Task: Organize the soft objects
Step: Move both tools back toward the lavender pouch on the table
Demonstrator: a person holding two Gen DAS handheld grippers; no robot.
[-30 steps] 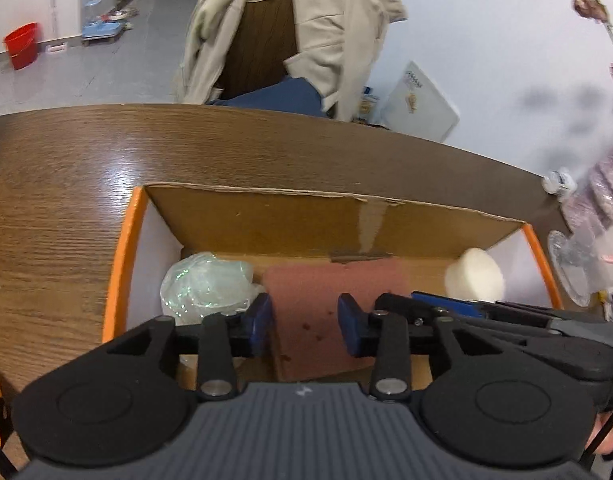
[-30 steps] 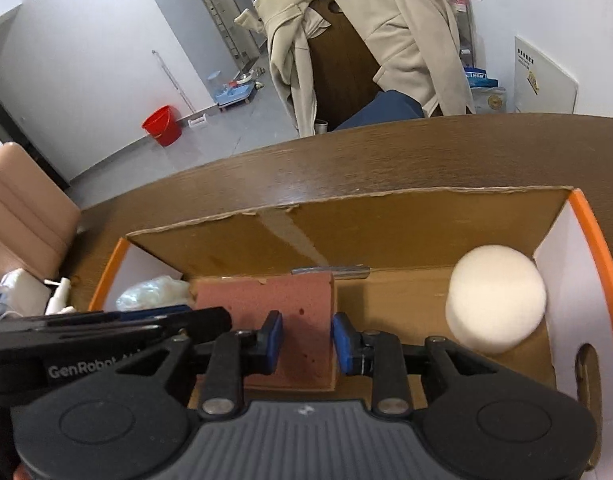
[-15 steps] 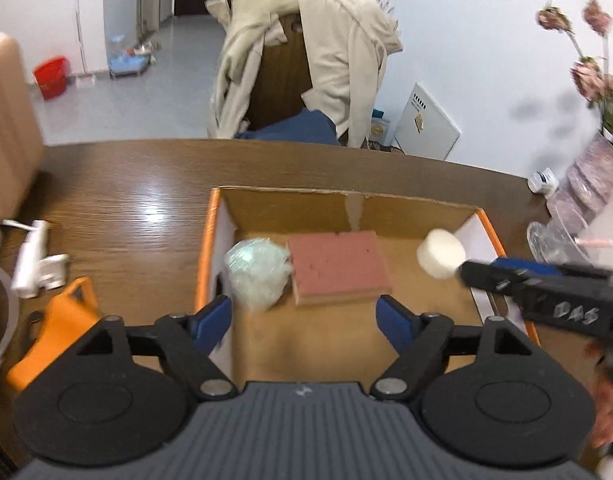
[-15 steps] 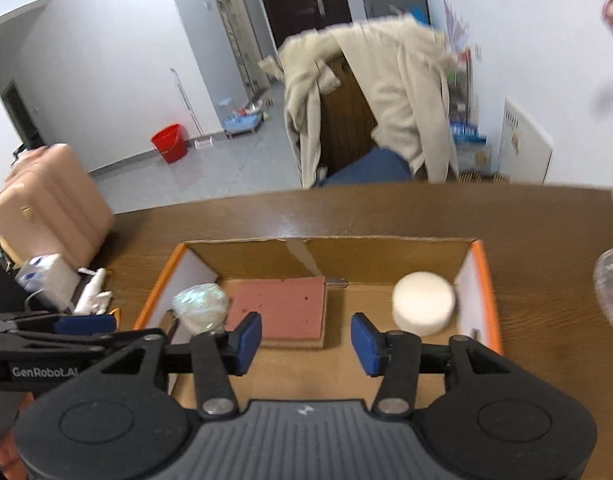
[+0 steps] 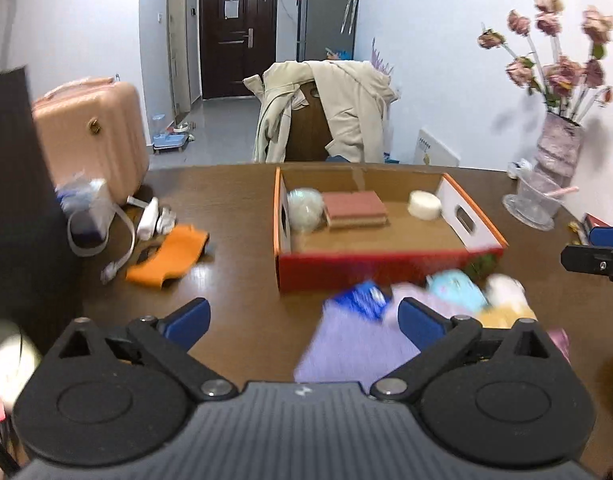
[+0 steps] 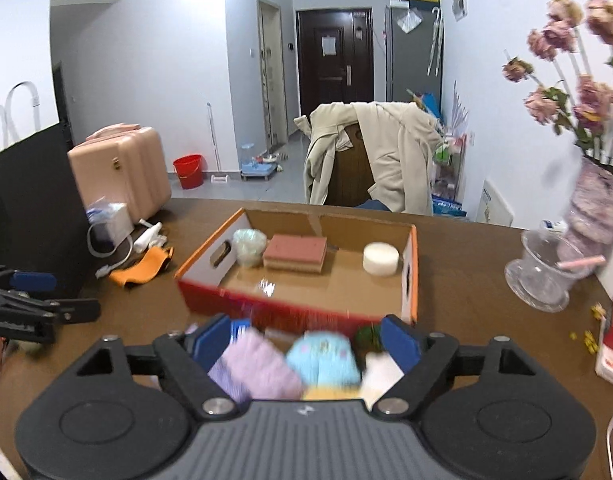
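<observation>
- My left gripper (image 5: pixel 304 314) hung above the wooden table (image 5: pixel 242 280) with its blue-padded jaws spread wide and nothing between them.
- My right gripper (image 6: pixel 306 342) was likewise wide open and empty-handed, hovering over a blurred heap of soft things just in front of the box.
- The orange-edged cardboard box (image 6: pixel 413 276) stood open on the table, beyond both grippers.
- Inside it, along the far wall, three things sat in a row: a pale, crinkled greenish bundle (image 6: pixel 248 246) by the left wall, a reddish-brown sponge block (image 6: pixel 295 252) just beside it, and a white round puff (image 6: pixel 381 258) near the right wall, apart from the sponge.
- The heap outside the box lay against its near red side: a lilac cloth (image 5: pixel 356 346), a light blue piece (image 6: pixel 322 362), something blue (image 5: pixel 362 300), a white lump (image 5: pixel 504 288) and a yellowish bit; motion blur kept me from telling them apart any better.
- An orange cloth (image 5: pixel 168 258) lay flat on the table left of the box, well apart from it, next to a white cable and small white bottle-like things.
- At the right edge of the table stood a clear glass dish (image 6: pixel 544 276) and a vase of dried pink flowers (image 5: pixel 558 152).
- Behind the table, a chair draped with a beige coat (image 6: pixel 386 156) faced me, and a pink suitcase (image 5: pixel 92 136) stood off to the left.
</observation>
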